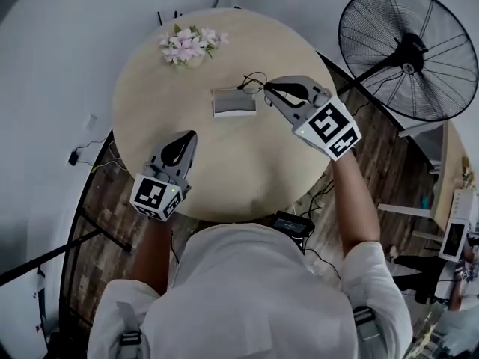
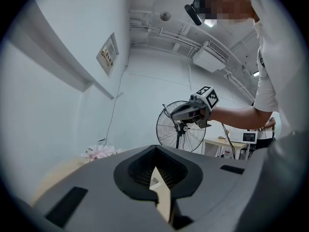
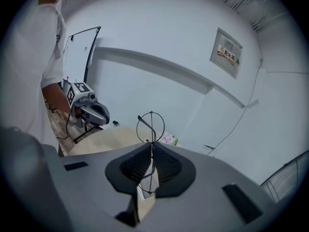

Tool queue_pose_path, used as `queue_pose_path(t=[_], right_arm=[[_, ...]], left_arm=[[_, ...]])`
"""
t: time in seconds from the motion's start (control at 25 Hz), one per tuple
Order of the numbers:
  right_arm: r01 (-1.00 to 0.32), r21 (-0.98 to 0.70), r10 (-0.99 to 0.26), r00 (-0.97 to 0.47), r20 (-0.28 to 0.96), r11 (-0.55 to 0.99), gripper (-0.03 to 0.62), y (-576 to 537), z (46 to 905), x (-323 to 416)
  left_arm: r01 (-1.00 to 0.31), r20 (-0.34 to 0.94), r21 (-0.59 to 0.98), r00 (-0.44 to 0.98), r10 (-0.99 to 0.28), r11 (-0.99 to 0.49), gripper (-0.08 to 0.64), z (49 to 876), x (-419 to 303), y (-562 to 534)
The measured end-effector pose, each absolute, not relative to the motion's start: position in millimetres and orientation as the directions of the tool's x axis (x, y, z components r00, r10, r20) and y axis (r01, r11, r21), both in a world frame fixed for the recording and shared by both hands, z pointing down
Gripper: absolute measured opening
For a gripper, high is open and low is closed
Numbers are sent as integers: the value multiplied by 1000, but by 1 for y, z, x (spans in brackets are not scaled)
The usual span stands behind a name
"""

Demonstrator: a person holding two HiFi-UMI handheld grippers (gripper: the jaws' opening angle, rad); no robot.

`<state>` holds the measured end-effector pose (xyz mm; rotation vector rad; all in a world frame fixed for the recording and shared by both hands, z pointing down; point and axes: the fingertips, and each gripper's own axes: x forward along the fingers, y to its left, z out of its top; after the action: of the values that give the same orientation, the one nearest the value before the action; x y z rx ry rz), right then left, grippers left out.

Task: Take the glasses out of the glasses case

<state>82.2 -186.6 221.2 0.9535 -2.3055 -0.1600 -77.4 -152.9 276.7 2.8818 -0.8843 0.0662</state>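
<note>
A grey glasses case lies near the middle of the round table. Just right of it, thin black wire-framed glasses are lifted off the table, with my right gripper shut on them. In the right gripper view the glasses stick up from between the closed jaws of the right gripper. My left gripper hovers over the table's near left part, shut with nothing in it. In the left gripper view its tips meet and the right gripper shows ahead.
A bunch of pink and white flowers sits at the table's far edge. A large standing fan is right of the table. Cables and a dark box lie on the wooden floor around it.
</note>
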Motion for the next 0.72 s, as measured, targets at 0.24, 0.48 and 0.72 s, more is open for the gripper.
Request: queue_pose_path(t=[0.24, 0.48, 0.72], right_arm=[[-702, 295, -755, -543, 368, 649, 31, -158, 185, 108], [-763, 249, -802, -576, 155, 596, 31, -94, 141, 120], [-818, 180, -825, -563, -50, 547, 31, -24, 120, 141]], left_arm=[[-544, 48, 80, 839, -542, -835, 12, 248, -66, -147], [-534, 22, 47, 846, -533, -844, 12, 214, -56, -118], [-552, 15, 28, 834, -552, -833, 12, 193, -49, -79]])
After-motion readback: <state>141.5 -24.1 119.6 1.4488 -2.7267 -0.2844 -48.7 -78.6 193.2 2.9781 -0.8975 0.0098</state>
